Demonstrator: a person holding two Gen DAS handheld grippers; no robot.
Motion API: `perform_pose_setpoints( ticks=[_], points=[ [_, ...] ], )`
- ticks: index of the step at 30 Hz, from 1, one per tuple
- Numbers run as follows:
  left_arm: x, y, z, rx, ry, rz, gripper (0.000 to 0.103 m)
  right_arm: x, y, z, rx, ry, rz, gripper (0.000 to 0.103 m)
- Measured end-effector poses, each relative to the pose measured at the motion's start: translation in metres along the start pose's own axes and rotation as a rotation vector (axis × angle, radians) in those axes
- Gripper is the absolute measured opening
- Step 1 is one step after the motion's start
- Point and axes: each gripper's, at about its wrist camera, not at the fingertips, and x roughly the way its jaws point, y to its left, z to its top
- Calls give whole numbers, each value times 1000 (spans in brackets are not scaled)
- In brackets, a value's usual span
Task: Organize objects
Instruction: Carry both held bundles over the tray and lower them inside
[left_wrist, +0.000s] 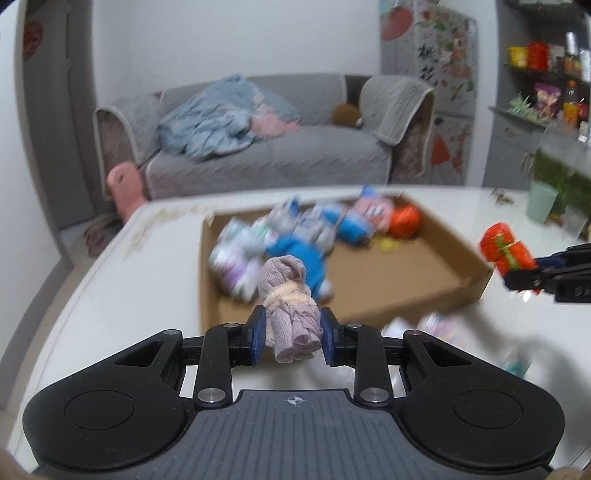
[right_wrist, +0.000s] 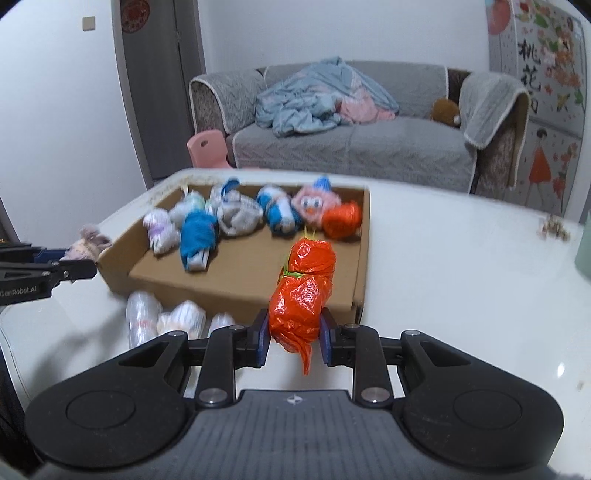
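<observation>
One cardboard box (right_wrist: 236, 280) on one white table (right_wrist: 461, 277) ahead of the grippers holds seven bundles (right_wrist: 238, 216); three more wrapped bundles (right_wrist: 181, 317) lie before its near wall. Two held bundles: one mauve (left_wrist: 291, 314), one orange (right_wrist: 304, 291).

Mauve rolled cloth bundle (left_wrist: 291, 314), tan band round middle, clamped upright; orange plastic-wrapped bundle (right_wrist: 303, 295), green tie, clamped likewise.

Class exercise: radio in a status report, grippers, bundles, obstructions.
Left gripper shut on purple sock roll. Right gripper shut on orange bag bundle. Cardboard box ahead, nothing blocking.
</observation>
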Motion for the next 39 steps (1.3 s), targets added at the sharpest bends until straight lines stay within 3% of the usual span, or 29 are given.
perform_pose_setpoints(
  ticks=[7,15,27,39],
  points=[
    [21,-19,63,35,-52,-54,36,6,-4,53,-64,-59,6,24],
    [72,-47,97,59,-10,-129,36,37,-2,91,-100,-55,60,24],
    [150,-51,70,40,120,-151,36,92,-8,89,-143,67,84,24],
    [168,-26,41,42,167,-68,36,141,15,73,-228,185,145,24]
  ],
)
